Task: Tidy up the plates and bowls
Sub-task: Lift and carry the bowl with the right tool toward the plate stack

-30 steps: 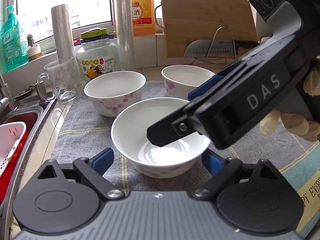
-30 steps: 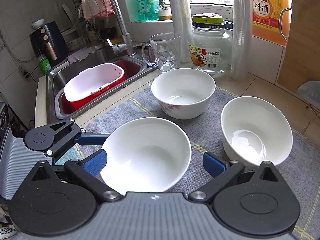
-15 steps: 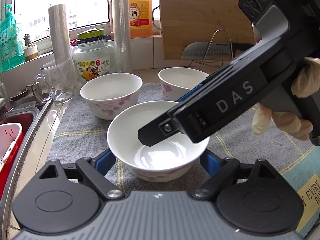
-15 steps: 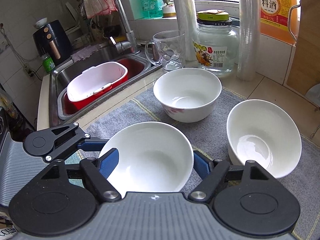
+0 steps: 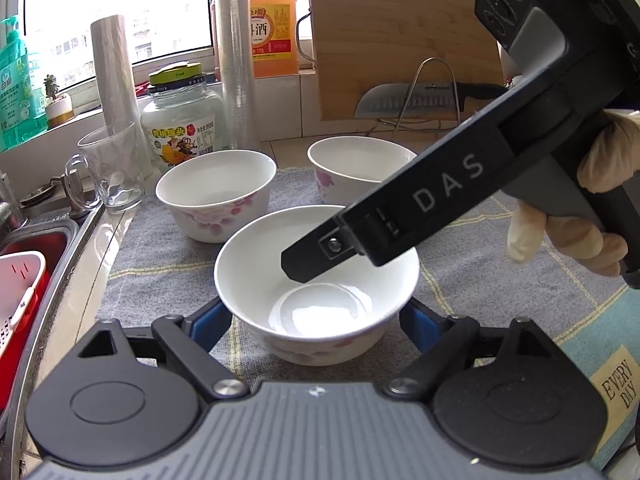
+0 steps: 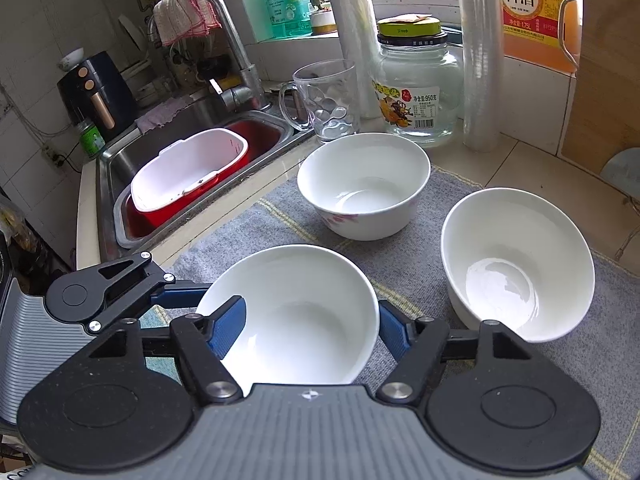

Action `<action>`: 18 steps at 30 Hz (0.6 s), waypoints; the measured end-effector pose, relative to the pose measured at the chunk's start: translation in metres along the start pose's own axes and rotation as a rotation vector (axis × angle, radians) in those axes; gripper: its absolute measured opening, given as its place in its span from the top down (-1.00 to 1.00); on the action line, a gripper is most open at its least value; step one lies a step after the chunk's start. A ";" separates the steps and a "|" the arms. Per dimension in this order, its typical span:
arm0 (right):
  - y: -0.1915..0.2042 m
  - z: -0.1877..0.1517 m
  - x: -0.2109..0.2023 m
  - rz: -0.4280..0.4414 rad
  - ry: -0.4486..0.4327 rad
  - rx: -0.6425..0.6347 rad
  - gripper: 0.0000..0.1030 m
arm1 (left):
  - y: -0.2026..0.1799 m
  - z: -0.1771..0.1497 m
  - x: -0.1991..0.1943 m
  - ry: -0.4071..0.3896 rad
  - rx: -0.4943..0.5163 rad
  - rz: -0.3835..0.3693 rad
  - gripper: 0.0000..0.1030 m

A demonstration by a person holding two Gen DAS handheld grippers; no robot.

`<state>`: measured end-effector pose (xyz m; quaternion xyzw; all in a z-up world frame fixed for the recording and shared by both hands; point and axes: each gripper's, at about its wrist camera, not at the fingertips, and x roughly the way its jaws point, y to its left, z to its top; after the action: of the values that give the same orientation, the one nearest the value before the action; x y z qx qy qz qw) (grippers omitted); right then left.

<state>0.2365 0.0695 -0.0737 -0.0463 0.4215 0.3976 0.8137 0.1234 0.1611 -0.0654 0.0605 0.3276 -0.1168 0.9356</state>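
Kitchen counter w/ a grey cloth (image 6: 224,248) spread beside the sink (image 6: 120,168), window along the top of both views. Three white bowls w/ pink flowers sit on the cloth. Nearest bowl (image 5: 316,280) is low centre in the left wrist view, same bowl (image 6: 296,312) low centre in the right wrist view. Left gripper (image 5: 316,320) has its blue pads either side of that bowl, jaws apart, left pad (image 5: 210,322) just beside the wall; can't tell if it's touching. Right gripper (image 6: 312,328) straddles the bowl's rim from the other side: left pad (image 6: 228,328) inside the bowl against the wall, right pad (image 6: 394,334) outside, so it looks clamped on the rim. In the left wrist view its black body w/ "DAS" on it crosses from upper right down over the bowl, gloved hand (image 5: 576,216) on the handle at right edge. Second bowl (image 6: 364,184) is mid-frame, third bowl (image 6: 516,260) at right, both apart from the first. Behind them: glass mug (image 6: 324,100), jar (image 6: 416,84) w/ green lid, orange bottle (image 6: 532,4) upper right. Red-and-white basket (image 6: 188,168) sits in the sink, mid-left
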 end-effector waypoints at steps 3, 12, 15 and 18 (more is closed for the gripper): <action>0.000 -0.003 -0.005 -0.005 -0.002 0.009 -0.43 | -0.003 0.001 -0.003 0.001 0.005 -0.008 -0.75; 0.002 -0.014 -0.029 -0.019 -0.025 0.038 -0.42 | -0.015 0.005 -0.012 0.002 0.036 -0.047 -0.75; 0.003 -0.020 -0.039 -0.027 -0.033 0.049 -0.42 | -0.022 0.005 -0.016 0.000 0.054 -0.061 -0.75; 0.004 -0.027 -0.048 -0.043 -0.038 0.056 -0.42 | -0.028 0.006 -0.018 0.001 0.067 -0.084 -0.75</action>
<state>0.2005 0.0314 -0.0552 -0.0251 0.4156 0.3689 0.8310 0.1059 0.1362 -0.0505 0.0778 0.3260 -0.1670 0.9272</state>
